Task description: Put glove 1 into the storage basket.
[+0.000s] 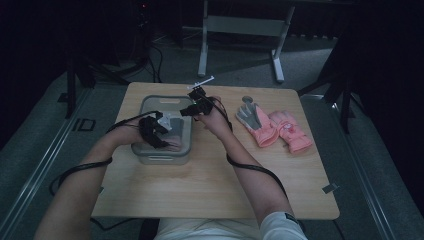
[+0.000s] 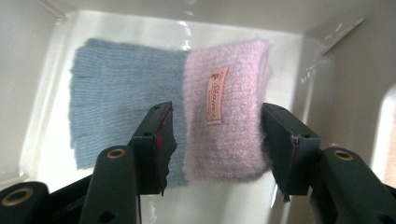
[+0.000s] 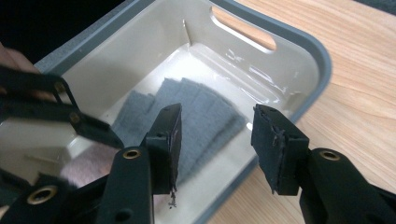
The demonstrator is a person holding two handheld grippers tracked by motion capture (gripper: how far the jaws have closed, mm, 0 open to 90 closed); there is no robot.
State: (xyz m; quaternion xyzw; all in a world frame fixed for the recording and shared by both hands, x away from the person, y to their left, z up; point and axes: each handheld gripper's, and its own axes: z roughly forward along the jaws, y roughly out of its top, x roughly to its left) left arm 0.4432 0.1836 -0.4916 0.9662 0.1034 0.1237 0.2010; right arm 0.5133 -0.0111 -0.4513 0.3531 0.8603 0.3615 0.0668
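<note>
A knitted glove, blue-grey at the fingers with a pink cuff and a small label, lies flat on the floor of a pale bin. My left gripper is lowered into the bin, open, its jaws standing either side of the cuff without squeezing it. In the high view this left gripper sits inside the grey-rimmed bin. My right gripper hovers open over the bin's rim, nothing between its jaws, with the glove's grey fingers below. The right gripper is by the bin's far right corner.
Two pink and grey winter gloves lie side by side on the wooden table, right of the bin. The left gripper's black frame crosses the left of the right gripper view. Cables trail from both forearms.
</note>
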